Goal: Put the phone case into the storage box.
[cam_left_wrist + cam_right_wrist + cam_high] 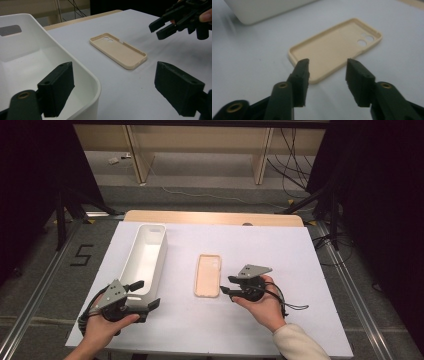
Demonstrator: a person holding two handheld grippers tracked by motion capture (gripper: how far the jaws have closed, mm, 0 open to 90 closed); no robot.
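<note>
my right gripper (327, 67) sits nearest with jaws apart and nothing between them, the tan phone case (208, 274) lying flat just left of it, long axis running away from me, while my left gripper (142, 295), also released, straddles the white bin's (145, 257) near corner farther off.

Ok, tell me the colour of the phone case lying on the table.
Pale beige phone case, seen best in the right gripper view.
</note>
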